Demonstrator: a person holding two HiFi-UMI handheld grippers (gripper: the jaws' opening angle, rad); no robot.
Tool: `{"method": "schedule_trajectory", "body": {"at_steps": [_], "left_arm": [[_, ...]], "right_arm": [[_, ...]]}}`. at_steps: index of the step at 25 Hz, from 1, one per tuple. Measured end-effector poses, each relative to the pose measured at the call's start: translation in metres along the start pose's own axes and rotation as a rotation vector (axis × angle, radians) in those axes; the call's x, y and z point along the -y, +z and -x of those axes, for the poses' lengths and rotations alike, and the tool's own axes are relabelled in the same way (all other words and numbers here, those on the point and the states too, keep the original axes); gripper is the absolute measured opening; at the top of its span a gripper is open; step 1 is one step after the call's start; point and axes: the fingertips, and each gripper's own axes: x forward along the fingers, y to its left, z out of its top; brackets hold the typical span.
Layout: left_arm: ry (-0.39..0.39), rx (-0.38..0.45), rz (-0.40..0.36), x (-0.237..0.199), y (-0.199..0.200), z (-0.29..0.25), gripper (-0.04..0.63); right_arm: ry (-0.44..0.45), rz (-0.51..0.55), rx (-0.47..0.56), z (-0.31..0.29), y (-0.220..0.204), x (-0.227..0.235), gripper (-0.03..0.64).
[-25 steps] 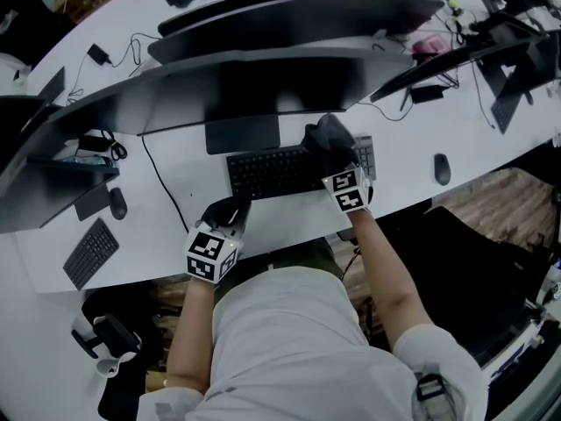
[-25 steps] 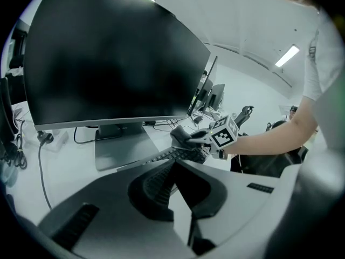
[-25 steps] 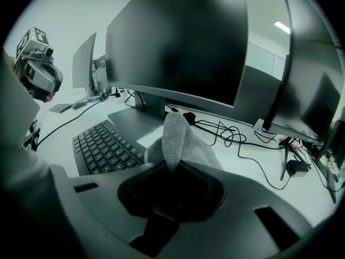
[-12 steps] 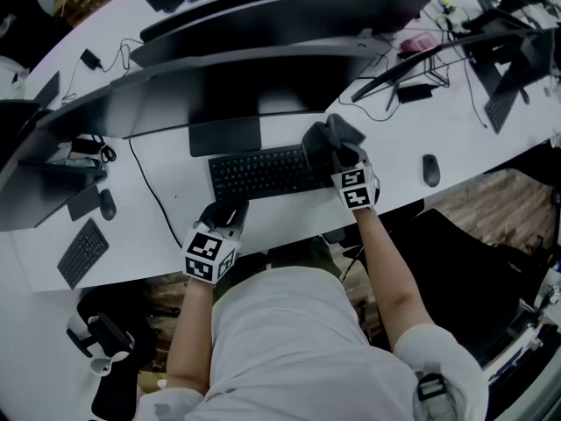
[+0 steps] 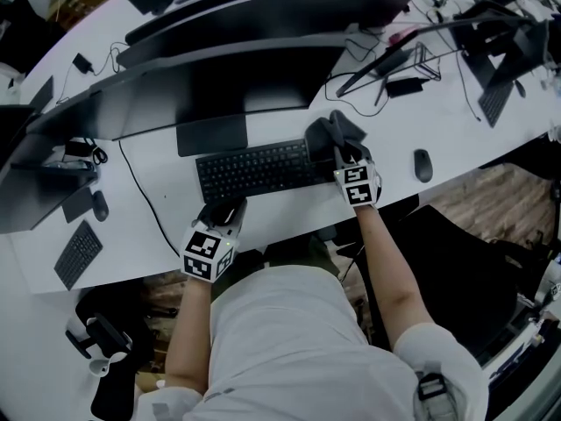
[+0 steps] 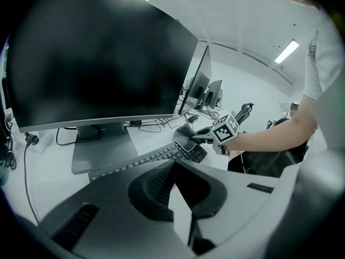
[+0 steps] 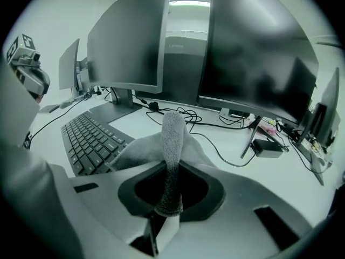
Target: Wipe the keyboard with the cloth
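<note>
A black keyboard [image 5: 254, 169] lies on the white desk [image 5: 158, 226] in front of a monitor stand base [image 5: 210, 134]. My right gripper [image 5: 344, 154] is shut on a grey cloth [image 5: 333, 132] that rests over the keyboard's right end. In the right gripper view the cloth [image 7: 172, 139] bunches up between the jaws, with the keyboard [image 7: 89, 136] to the left. My left gripper [image 5: 224, 210] sits at the keyboard's front left edge, its jaws together with nothing between them. The left gripper view shows the keyboard [image 6: 145, 159] and the cloth [image 6: 186, 136] beyond.
Wide dark monitors [image 5: 219, 77] overhang the back of the desk. A mouse [image 5: 422, 165] lies right of the keyboard. A second small keyboard [image 5: 77, 253] and mouse [image 5: 99, 205] sit far left. Cables [image 5: 140, 191] trail across the desk. The desk's front edge is right below both grippers.
My right gripper has drawn the cloth rightwards along the keyboard to its right end. The left gripper has stayed at the front left edge.
</note>
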Motion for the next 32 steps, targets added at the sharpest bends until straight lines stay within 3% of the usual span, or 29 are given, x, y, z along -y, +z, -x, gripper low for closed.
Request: {"method": "schedule_trajectory", "body": {"at_steps": [14,32], "left_arm": [[-0.033,-0.004,-0.028,0.0,-0.007,0.013,-0.002],[-0.049,-0.004,-0.005,-0.046,-0.033,0.063,-0.002]], "right_arm": [[-0.046,-0.043,-0.042,0.021,-0.023,-0.017,0.059],[-0.078,-0.106,-0.086,0.019,-0.018,-0.074,0.058]]}}
